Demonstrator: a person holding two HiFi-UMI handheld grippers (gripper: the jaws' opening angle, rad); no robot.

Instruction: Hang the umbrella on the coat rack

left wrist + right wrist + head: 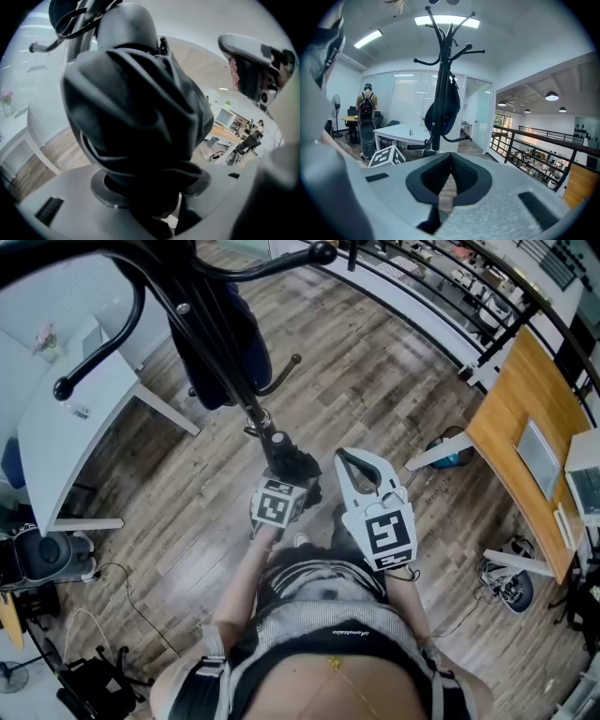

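Note:
A black folded umbrella sits between the jaws of my left gripper, which is shut on its bunched fabric; it fills most of the left gripper view. The black coat rack stands just ahead, its curved hooks spreading overhead, and a dark blue bag hangs on it. My right gripper is held beside the left one, shut, with nothing between its pads. The rack's pole shows behind the umbrella.
A white table stands left of the rack. A person with a backpack stands at a far desk. A black railing runs along the right, with a wooden desk beyond. Cables and a chair base lie on the wood floor.

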